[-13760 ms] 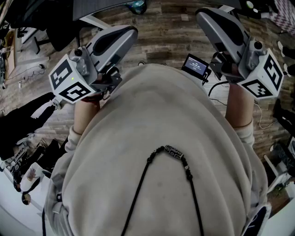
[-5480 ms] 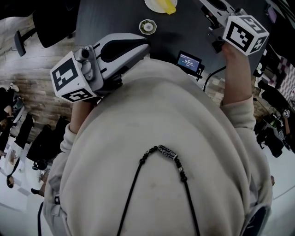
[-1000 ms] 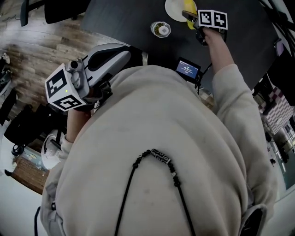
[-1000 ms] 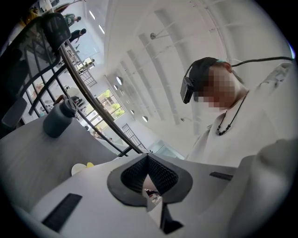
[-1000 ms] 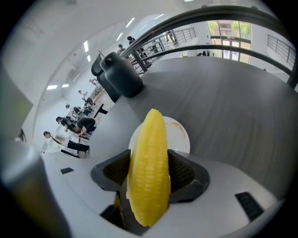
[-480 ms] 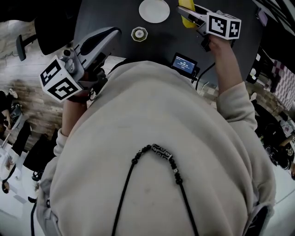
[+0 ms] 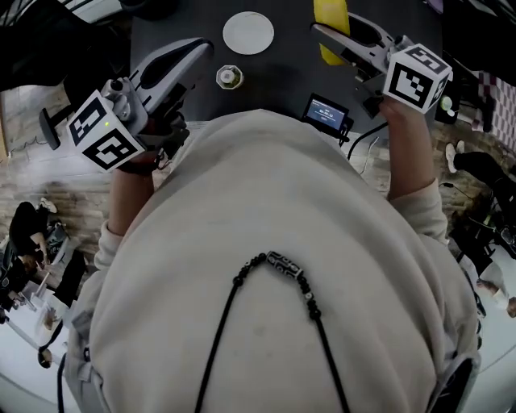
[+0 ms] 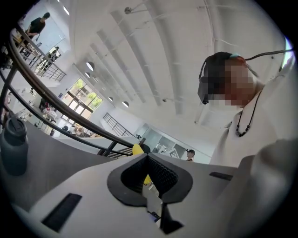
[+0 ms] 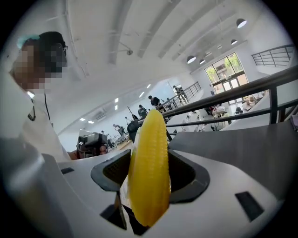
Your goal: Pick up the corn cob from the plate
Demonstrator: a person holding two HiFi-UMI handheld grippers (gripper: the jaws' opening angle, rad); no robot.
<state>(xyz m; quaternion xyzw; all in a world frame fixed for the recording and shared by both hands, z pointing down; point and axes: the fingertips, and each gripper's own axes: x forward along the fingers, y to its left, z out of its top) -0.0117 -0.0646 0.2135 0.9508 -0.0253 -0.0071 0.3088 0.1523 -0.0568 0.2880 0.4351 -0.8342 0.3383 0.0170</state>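
Observation:
The yellow corn cob (image 9: 149, 172) stands upright between the jaws of my right gripper (image 9: 148, 179), which is shut on it. In the head view the corn cob (image 7: 330, 14) hangs over the dark table, right of the white plate (image 7: 248, 32), in my right gripper (image 7: 321, 34). Nothing lies on the plate. My left gripper (image 7: 198, 48) is held at the table's near edge, left of the plate. In the left gripper view the left gripper (image 8: 148, 159) points up with its tips together and nothing between them.
A small round dish (image 7: 230, 77) sits on the dark table (image 7: 282, 77) just in front of the plate. A small device with a lit screen (image 7: 326, 113) is at the table's near edge. Both gripper views face the ceiling and the person's upper body.
The right gripper has lifted the corn cob off the plate and carried it right and toward me. The plate is now bare. The left gripper has hardly moved.

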